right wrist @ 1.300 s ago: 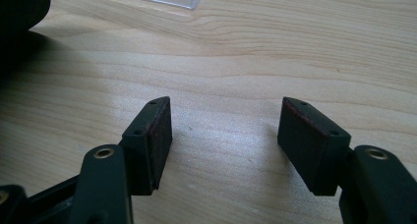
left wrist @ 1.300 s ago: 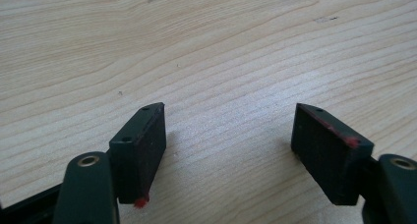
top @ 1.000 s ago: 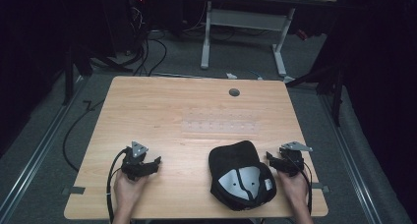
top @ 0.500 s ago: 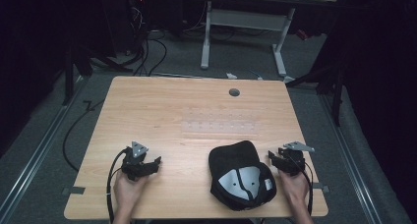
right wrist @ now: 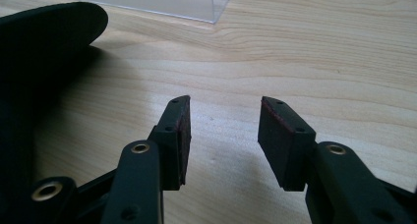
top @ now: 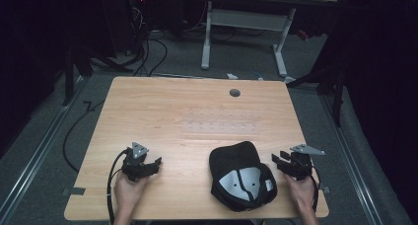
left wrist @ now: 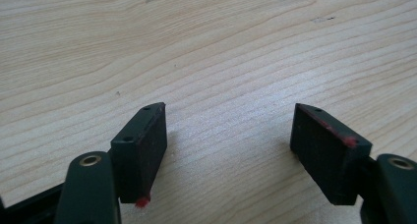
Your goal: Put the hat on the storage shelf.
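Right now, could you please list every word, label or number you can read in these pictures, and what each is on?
No text can be read.
Cap: its grey inner lining carries a small pale tag, too small and blurred to read.
Left gripper, right gripper and table: no markings.

One black baseball cap (top: 242, 175) lies upside down at the near right of the bench (top: 162, 111). Two tongs are held over the bench: the left tongs (top: 150, 165) at the near left, the right tongs (top: 282, 162) at the near right, each with two jaws set apart. One clear plastic sheet (top: 221, 126) lies mid-bench. One round cable hole (top: 234, 93) sits at the far edge.
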Demonstrator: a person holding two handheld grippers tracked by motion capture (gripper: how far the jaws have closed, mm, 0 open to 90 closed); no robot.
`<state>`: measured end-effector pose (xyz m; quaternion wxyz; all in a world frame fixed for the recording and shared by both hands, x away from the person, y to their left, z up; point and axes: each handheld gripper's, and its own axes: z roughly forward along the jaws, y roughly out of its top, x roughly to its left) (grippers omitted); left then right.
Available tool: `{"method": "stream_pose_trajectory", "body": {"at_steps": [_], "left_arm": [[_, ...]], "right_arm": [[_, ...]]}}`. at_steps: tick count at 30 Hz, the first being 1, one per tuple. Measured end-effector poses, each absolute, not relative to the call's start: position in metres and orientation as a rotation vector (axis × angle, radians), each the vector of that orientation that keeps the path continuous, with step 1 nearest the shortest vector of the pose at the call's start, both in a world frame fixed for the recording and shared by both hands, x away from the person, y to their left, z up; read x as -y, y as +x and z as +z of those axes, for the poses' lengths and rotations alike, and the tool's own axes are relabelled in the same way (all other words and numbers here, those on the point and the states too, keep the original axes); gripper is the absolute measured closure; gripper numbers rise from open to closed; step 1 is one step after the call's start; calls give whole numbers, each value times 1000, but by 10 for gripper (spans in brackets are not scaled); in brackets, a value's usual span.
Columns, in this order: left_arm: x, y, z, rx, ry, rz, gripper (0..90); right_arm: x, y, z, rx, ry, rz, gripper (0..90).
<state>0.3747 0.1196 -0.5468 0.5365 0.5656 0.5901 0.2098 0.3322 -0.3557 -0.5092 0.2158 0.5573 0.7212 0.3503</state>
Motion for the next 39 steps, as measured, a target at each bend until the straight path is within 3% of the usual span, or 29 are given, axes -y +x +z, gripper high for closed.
{"method": "stream_pose_trajectory", "body": {"at_steps": [28,39], "left_arm": [[-119,375,-547,-1407,1344,501,301],[-119,375,-547,-1408,1344,501,300]], "right_arm": [[333,290,-456,-2026,1343,1222,549],[311,290,-455,-2124,1281,1242,547]]}}
